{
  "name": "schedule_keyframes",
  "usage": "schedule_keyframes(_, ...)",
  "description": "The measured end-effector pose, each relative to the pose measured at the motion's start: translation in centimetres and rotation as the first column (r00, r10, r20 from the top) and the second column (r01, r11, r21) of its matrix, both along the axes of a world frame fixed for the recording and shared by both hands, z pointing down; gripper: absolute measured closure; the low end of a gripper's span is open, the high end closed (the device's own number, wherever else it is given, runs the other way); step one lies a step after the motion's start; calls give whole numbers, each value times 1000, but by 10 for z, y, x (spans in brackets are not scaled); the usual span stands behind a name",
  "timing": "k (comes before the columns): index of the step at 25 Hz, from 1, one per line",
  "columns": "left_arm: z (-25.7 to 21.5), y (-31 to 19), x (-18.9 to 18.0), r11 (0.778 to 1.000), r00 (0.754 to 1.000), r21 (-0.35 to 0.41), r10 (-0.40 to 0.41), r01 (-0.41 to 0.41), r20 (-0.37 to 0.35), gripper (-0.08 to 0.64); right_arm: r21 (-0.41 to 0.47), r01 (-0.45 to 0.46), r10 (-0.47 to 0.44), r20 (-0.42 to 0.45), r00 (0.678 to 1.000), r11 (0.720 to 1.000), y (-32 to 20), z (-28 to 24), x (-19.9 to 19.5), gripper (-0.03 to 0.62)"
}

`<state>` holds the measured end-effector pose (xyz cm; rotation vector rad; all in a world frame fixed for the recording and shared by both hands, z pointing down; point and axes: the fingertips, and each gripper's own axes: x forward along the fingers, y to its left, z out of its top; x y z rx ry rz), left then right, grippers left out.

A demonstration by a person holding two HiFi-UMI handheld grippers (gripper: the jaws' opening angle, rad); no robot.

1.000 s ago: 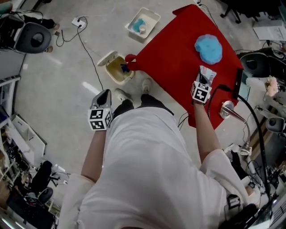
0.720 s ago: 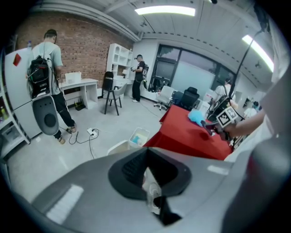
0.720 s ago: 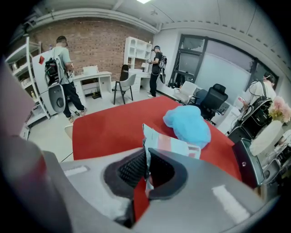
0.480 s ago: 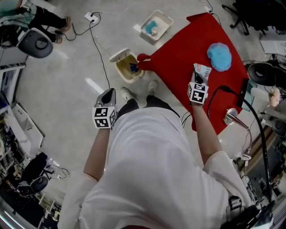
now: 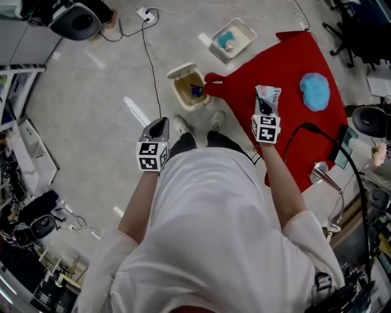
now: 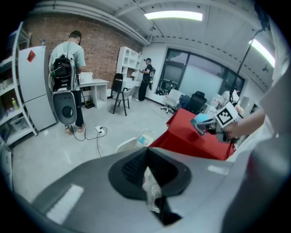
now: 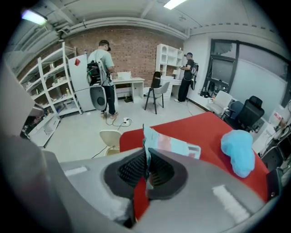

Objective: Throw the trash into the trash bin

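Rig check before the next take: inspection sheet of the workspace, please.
Surface: red cloth-covered table.
Job's things: beige open-lidded trash bin on floor, blue item inside; pink-and-teal plastic wrapper; white crumpled scrap.
Clutter: blue fluffy bundle on table; white tray on floor; silver desk lamp.
Grippers: left gripper shut on the scrap; right gripper shut on the wrapper.
Cables: black floor cable from white power strip; black table cable.
Surroundings: two people by brick wall, shelves, office chairs.
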<state>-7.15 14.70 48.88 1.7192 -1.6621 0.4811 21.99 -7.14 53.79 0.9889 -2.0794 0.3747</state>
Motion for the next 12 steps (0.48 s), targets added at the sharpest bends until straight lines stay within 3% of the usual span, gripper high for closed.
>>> schedule_keyframes(12, 8, 24, -13, 997, 997, -13, -74, 74, -9, 555, -61, 258, -249, 124, 961, 964, 39, 2, -104, 591)
